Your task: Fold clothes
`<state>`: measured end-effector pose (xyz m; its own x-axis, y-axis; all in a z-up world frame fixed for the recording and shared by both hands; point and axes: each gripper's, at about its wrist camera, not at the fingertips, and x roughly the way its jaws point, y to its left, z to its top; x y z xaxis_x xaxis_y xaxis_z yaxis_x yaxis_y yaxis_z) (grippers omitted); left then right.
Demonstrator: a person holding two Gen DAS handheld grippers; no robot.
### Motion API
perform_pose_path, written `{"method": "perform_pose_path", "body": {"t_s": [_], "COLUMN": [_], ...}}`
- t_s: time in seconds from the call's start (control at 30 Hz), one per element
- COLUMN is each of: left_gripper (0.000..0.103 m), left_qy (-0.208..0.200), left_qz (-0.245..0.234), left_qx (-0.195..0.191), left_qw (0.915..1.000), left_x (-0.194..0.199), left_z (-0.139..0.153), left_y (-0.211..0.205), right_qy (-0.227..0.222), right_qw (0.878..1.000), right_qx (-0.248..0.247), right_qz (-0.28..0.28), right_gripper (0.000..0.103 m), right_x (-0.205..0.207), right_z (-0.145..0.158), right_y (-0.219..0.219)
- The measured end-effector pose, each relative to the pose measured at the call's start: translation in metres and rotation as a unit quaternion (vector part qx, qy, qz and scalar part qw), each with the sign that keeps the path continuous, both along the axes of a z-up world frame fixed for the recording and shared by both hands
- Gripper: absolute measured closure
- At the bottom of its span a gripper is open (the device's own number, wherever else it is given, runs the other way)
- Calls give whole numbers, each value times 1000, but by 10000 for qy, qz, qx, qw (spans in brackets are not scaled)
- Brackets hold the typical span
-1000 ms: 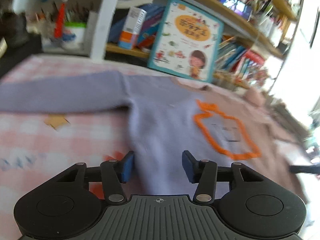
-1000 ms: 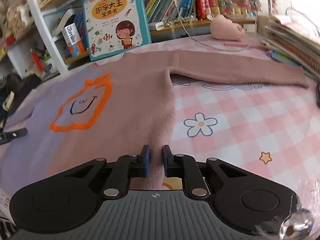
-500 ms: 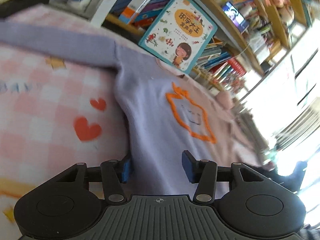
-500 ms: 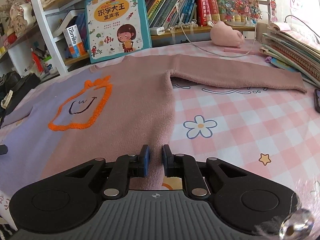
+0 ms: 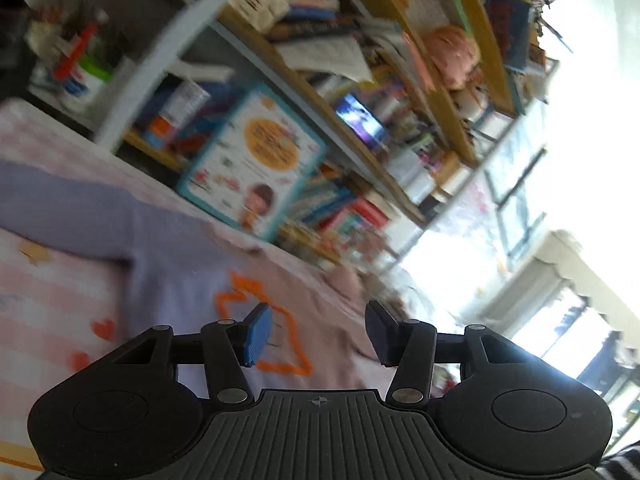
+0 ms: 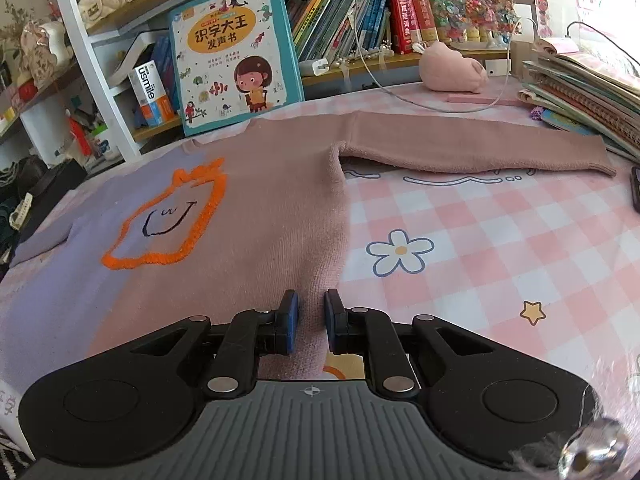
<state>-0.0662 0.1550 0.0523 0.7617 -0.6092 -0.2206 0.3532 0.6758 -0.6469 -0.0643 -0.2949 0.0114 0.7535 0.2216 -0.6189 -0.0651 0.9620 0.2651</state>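
A sweater, half lilac and half dusty pink (image 6: 276, 208), lies flat on the checked cloth with an orange outlined face on its chest (image 6: 168, 224). Its pink sleeve (image 6: 472, 148) stretches to the right. My right gripper (image 6: 311, 320) is shut on the sweater's pink bottom hem near the right side seam. In the blurred left wrist view the sweater (image 5: 176, 280) lies below, its lilac sleeve (image 5: 60, 216) reaching left. My left gripper (image 5: 316, 332) is open and empty, raised above the sweater and tilted.
A pink checked cloth (image 6: 500, 264) covers the table. A children's book (image 6: 236, 56) leans against the bookshelf at the back. A pink plush (image 6: 452, 68) and a cable lie behind the sleeve. A stack of notebooks (image 6: 584, 96) stands at the right edge.
My left gripper has lifted off the sweater's lilac hem and tilted upward, still open. My right gripper stays clamped on the pink hem and has barely moved.
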Motion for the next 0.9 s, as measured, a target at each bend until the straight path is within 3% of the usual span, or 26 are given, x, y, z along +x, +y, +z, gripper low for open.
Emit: {"method": "perform_pose_path", "body": {"t_s": [0.1, 0.2, 0.3, 0.4, 0.47, 0.5, 0.57, 0.63, 0.73, 0.9], "left_gripper": [52, 54, 54, 54, 64, 78, 83, 96, 96, 97], "left_qy": [275, 577, 752, 840, 880, 912, 938, 974, 931, 1097], "left_qz": [498, 895, 945, 808, 726, 695, 667, 489, 422, 680], "left_qx": [568, 1505, 1931, 2120, 2282, 2361, 2336, 2223, 2231, 1810], "left_qw": [9968, 9829, 9737, 9703, 9669, 9649, 9655, 9689, 9694, 9750], "left_x": [7, 17, 32, 45, 50, 50, 45, 36, 22, 19], "left_z": [-8, -24, -41, -52, -57, -59, -63, -64, -64, -68], "left_y": [5, -4, -14, -25, -30, -32, -35, -39, -43, -22], "right_qy": [-15, -23, -12, -2, 1, 1, -5, -22, -36, -72], "right_qw": [10000, 10000, 10000, 9999, 9997, 9997, 9996, 9995, 9993, 9996], "right_qx": [29, 24, -52, -146, -224, -250, -251, -256, -306, -264], "right_qz": [-9, -26, -31, -33, -34, -45, -101, -176, -215, -53], "right_gripper": [91, 91, 91, 90, 91, 92, 93, 93, 93, 93], "right_x": [-1, -1, -1, -1, -1, -1, -1, -1, -1, 3], "right_z": [0, 0, 1, 1, 2, 2, 2, 1, 1, 0], "right_y": [-1, 0, 3, 5, 7, 8, 7, 5, 6, 15]}}
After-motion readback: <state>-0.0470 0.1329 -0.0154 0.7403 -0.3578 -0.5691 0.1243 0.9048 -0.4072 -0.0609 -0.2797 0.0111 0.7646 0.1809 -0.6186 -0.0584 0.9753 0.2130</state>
